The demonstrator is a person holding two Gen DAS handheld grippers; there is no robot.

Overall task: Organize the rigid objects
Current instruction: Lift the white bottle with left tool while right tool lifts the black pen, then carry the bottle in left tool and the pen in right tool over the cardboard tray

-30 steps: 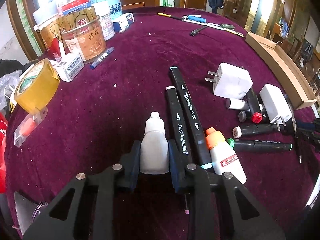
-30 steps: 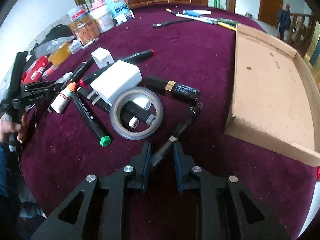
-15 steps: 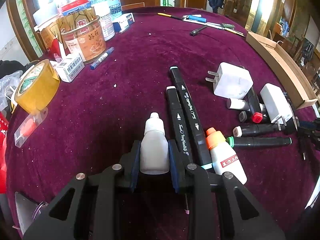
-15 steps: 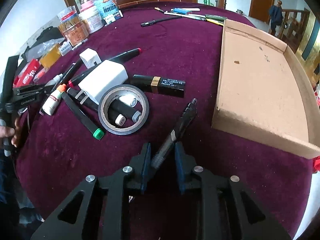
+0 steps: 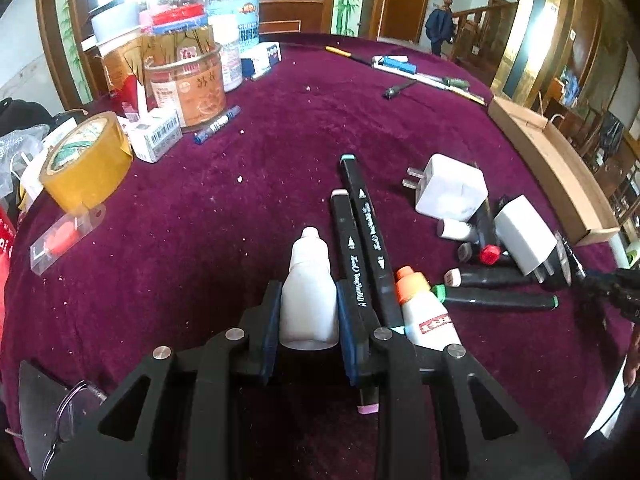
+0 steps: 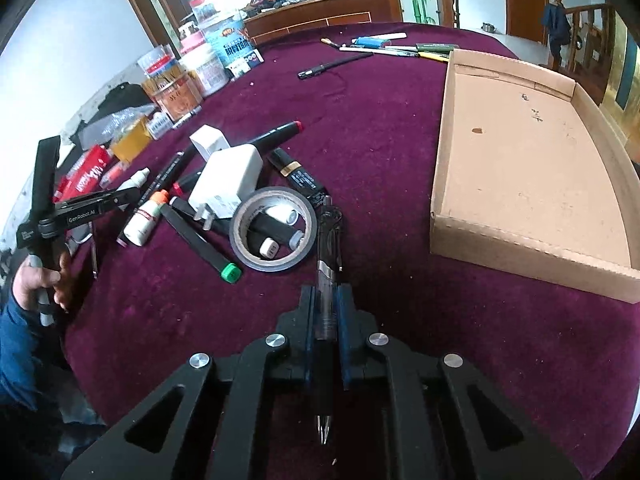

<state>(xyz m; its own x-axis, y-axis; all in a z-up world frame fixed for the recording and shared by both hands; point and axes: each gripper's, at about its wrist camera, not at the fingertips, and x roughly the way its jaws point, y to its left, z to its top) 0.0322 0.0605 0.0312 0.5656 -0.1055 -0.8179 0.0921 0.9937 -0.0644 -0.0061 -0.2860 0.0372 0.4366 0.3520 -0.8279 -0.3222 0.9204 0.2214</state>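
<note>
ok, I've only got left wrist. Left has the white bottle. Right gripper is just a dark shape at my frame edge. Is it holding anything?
Observer: Yes. The right gripper is shut on a black pen, with the fingers on its barrel and its writing tip pointing back toward the camera.
Operator: Cardboard tray, I only see a side wall. Anything in it?
Observer: No objects. The cardboard tray shows a bare floor with a few small marks.
Operator: What's near the pen?
Observer: A grey tape roll lies flat just left of it, ringed around the ends of three markers.
</note>
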